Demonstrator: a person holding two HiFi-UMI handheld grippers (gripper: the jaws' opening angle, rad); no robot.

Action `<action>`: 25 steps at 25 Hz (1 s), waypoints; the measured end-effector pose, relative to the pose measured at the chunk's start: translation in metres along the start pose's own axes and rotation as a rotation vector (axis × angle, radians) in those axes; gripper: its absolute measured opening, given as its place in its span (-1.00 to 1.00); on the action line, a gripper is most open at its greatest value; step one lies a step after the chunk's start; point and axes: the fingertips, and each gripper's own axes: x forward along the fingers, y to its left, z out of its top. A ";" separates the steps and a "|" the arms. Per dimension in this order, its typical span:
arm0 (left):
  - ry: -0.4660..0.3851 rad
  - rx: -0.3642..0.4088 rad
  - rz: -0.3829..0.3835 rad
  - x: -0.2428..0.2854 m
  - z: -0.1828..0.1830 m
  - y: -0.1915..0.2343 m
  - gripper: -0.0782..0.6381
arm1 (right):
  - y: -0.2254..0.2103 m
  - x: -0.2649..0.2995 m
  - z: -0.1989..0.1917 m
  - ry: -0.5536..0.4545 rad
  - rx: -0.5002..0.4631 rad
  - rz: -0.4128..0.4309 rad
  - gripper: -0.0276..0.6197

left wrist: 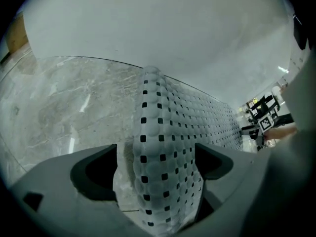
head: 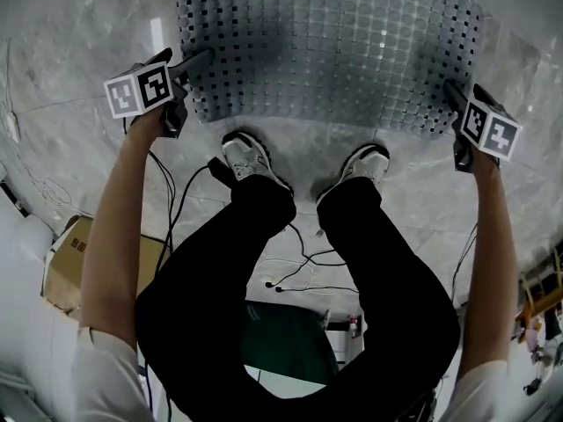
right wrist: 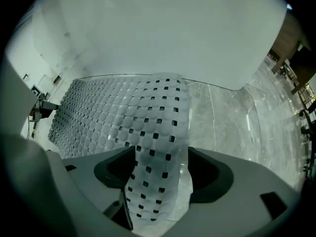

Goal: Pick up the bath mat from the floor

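Looking steeply down, the head view shows the bath mat spread over the floor just ahead of the person's shoes. The left gripper is at the mat's near left corner and the right gripper at its near right corner. Only the gripper views show the jaws. In each, a raised fold of the mat's edge stands between jaws spread wide, with bare floor visible beside the fold, so neither clamps it. The mat is pale and translucent, a grid of rounded bumps pierced by small square holes. The floor is glossy grey veined marble, and a plain pale wall rises beyond the mat's far edge. Cables and a cardboard box lie behind the feet.
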 end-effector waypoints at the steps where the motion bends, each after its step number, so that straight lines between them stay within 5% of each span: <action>1: 0.005 -0.009 -0.005 0.004 0.000 0.001 0.57 | 0.000 0.004 0.002 -0.002 0.009 -0.001 -0.02; 4: 0.036 -0.029 -0.040 0.015 -0.003 -0.002 0.57 | 0.001 0.012 0.004 0.012 0.047 0.005 -0.02; 10: 0.157 0.091 -0.009 0.025 -0.018 -0.001 0.52 | 0.004 0.020 -0.005 0.088 0.028 -0.053 -0.04; 18: 0.168 0.081 0.047 0.006 -0.013 -0.008 -0.07 | 0.025 -0.008 0.005 0.078 -0.022 -0.056 -0.39; 25: 0.176 0.104 -0.020 -0.039 0.002 -0.066 -0.30 | 0.069 -0.067 0.014 0.088 -0.005 -0.021 -0.66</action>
